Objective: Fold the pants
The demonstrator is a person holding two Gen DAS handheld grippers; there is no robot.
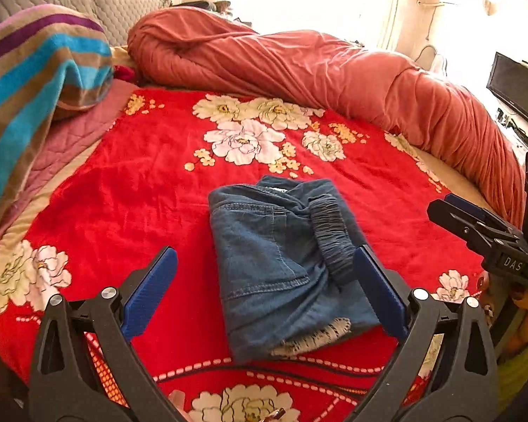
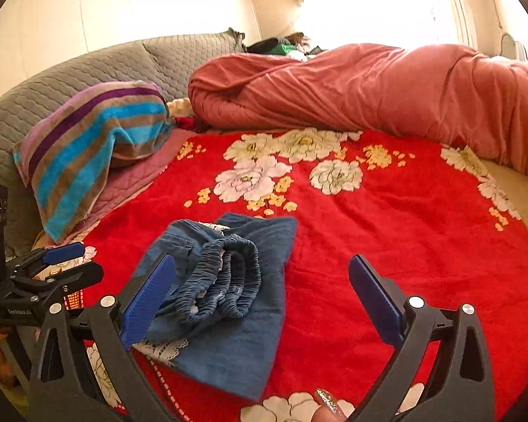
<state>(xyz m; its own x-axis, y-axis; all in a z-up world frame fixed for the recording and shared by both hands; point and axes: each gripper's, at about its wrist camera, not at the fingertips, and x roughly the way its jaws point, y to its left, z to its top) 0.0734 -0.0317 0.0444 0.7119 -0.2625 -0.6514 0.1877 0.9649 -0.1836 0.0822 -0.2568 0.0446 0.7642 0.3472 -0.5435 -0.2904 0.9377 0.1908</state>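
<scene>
Left gripper (image 1: 264,288): jaws wide, empty, directly before the folded pants (image 1: 281,263), whose long axis runs away from it. Right gripper (image 2: 262,288): also wide, empty; the pants lie toward its left finger, so the left gripper sits squarer to them. Fold judged largely complete. Surface: red floral blanket (image 1: 123,183); rolled quilt (image 1: 299,59) beyond, bright window behind.

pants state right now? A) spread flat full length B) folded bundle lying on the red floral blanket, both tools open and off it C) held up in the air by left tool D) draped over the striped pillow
B: the pants lie as a compact folded bundle on the red floral blanket; the left tool and right tool both stand open, gripping nothing.
</scene>
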